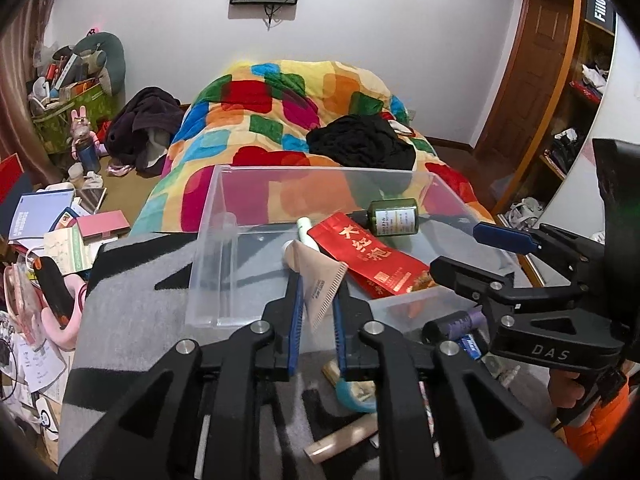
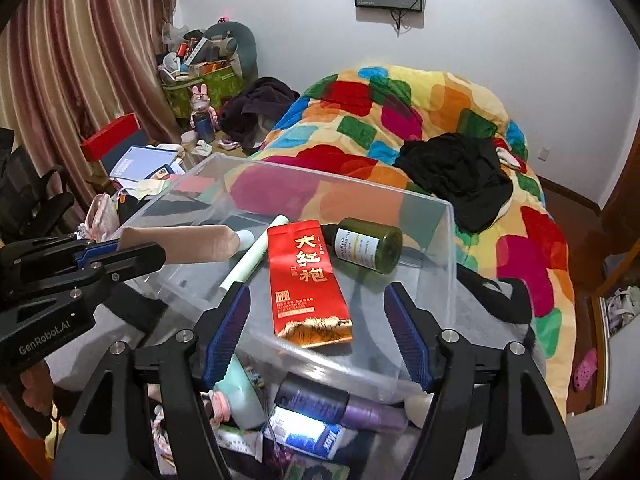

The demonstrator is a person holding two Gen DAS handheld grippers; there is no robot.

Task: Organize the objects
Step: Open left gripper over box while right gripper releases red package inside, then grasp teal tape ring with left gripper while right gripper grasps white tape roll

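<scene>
The left gripper [image 1: 316, 280] is clamped on the flat crimped end of a beige tube [image 1: 318, 276], its blue-padded fingers [image 1: 295, 312] pressing the tube from both sides. The tube's capped end reaches over the near rim of a clear plastic bin [image 1: 208, 248], so the tube hangs above the bin's inside – from the right wrist view it juts in from the left, level with the rim [image 2: 192, 242].

Three things lie on the bin's floor. A red foil packet [image 2: 306, 280] with gold characters rests in the middle. A pale green tube [image 2: 252, 256] lies slantwise beside it on the left, touching the packet's upper corner. A dark green bottle [image 2: 366, 246] with a white label lies on its side at the packet's upper right.

The right gripper [image 2: 318, 320] hangs wide open over the near edge of the bin, its fingers [image 2: 228, 328] spread to either side of the red packet and holding nothing.

The bin stands on a grey and black blanket [image 1: 132, 312]. Just in front of the bin more items lie in a loose heap – a purple bottle [image 2: 344, 404] with a dark cap, a blue and white pack [image 2: 304, 432], and a mint-coloured tube [image 2: 240, 392]. Behind the bin lies a bed under a bright patchwork quilt [image 2: 400, 112], with black clothing [image 2: 456, 172] thrown on it.
</scene>
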